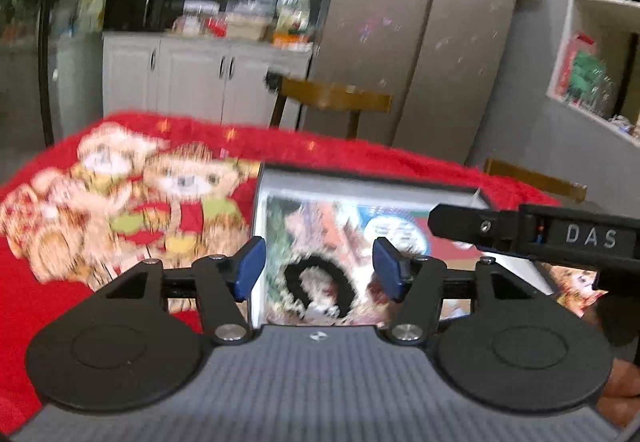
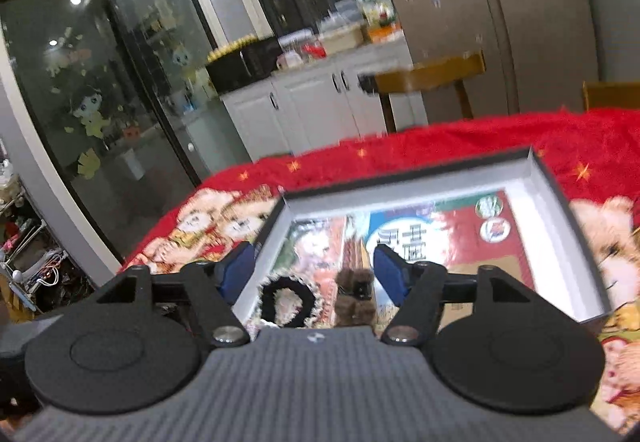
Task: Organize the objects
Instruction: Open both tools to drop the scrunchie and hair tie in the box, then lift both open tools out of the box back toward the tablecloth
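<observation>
A shallow open box with white walls and a printed colourful bottom lies on the red bear-print cloth. Inside it lies a black scrunchie with a pale trim. A small brown fuzzy hair item lies beside it on the right. My left gripper is open and empty, hovering above the scrunchie. My right gripper is open and empty above the box's near end; its body also shows in the left wrist view.
The red cloth covers the table. Wooden chairs stand behind it. Beyond are white cabinets with clutter, a steel fridge, shelves and a glass door.
</observation>
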A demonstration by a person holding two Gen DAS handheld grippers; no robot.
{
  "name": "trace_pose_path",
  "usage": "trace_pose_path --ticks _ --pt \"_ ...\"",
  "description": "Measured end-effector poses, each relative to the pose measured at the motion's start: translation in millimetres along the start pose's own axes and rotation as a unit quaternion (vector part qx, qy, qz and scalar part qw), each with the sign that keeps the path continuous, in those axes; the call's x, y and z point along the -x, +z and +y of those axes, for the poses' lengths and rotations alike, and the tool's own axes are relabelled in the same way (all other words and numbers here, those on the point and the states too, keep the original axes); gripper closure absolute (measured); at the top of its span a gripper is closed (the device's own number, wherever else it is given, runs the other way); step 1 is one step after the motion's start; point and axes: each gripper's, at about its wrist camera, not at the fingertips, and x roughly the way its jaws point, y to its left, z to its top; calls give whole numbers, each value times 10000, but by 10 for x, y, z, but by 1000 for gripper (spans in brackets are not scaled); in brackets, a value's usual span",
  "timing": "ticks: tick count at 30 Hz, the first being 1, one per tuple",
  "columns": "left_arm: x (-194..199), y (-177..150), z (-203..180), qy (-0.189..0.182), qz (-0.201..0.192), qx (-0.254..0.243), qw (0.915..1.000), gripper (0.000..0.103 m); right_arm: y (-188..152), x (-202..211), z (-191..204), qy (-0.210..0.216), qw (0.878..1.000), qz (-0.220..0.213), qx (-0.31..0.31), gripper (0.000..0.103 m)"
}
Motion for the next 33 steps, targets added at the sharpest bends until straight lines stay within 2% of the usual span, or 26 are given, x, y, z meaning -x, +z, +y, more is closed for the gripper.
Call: trace_pose_path --ticks 6,9,15,20,28,33 --pt "657 50 -187 -221 -679 -156 9973 32 41 621 121 -35 9975 -680 202 17" --pt "939 37 -303 -277 -894 -202 9954 31 41 917 155 -125 9949 -962 283 16" --pt "1428 16 -495 -300 -1118 -217 9930 31 8 1384 152 -408 9897 -1320 378 16" --pt "1760 -57 -663 -323 -1352 -415 9894 29 -15 1663 65 -630 9844 -1630 201 14" --pt "2036 -183 -841 -476 -1389 -461 9881 29 -171 1832 9 -696 9847 -1567 302 14" --pt "2011 -213 -914 -557 -1340 -432 9885 29 -329 1909 -52 -592 9838 -1648 381 14"
